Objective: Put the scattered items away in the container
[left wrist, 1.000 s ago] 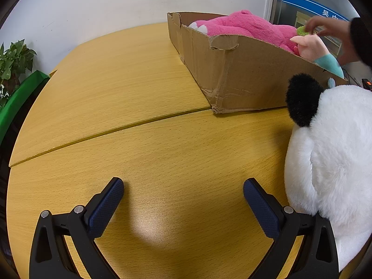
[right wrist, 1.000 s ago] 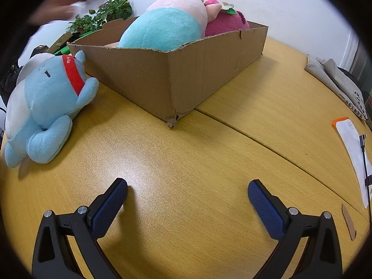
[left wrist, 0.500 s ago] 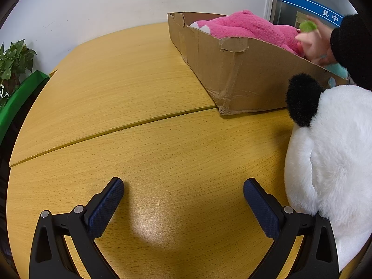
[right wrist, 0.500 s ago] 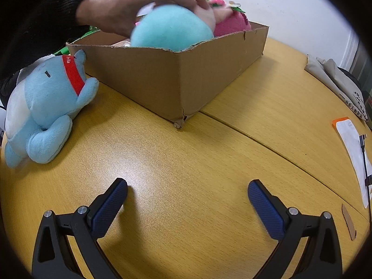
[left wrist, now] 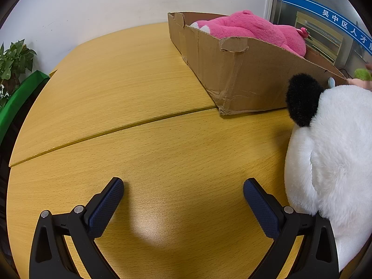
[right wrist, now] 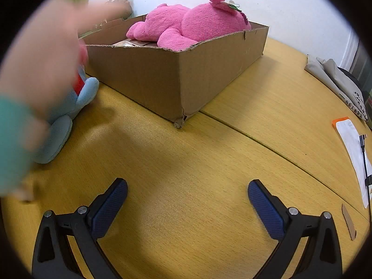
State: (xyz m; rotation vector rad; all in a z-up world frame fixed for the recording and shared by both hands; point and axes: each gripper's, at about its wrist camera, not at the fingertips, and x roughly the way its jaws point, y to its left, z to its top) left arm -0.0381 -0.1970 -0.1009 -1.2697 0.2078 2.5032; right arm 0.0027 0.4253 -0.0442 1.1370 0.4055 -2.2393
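Note:
A cardboard box (left wrist: 244, 76) (right wrist: 186, 79) stands on the wooden table with a pink plush bear (left wrist: 253, 30) (right wrist: 193, 25) lying in it. A white panda plush (left wrist: 330, 158) sits beside the box, just right of my left gripper (left wrist: 183, 193), which is open and empty. A light blue plush (right wrist: 67, 116) lies left of the box. A blurred pink, teal and green plush (right wrist: 39, 69) is in the air close to the right camera. My right gripper (right wrist: 188, 195) is open and empty, low over the table.
A potted plant (left wrist: 14, 62) and a green edge are at the far left. Folded cloth (right wrist: 337, 83), a white paper with an orange edge (right wrist: 351, 148) and a cable lie at the table's right side.
A hand has lifted the pink and teal plush out of the box and swung it out toward the right camera. The box shifted slightly. Both grippers have stayed still and open.

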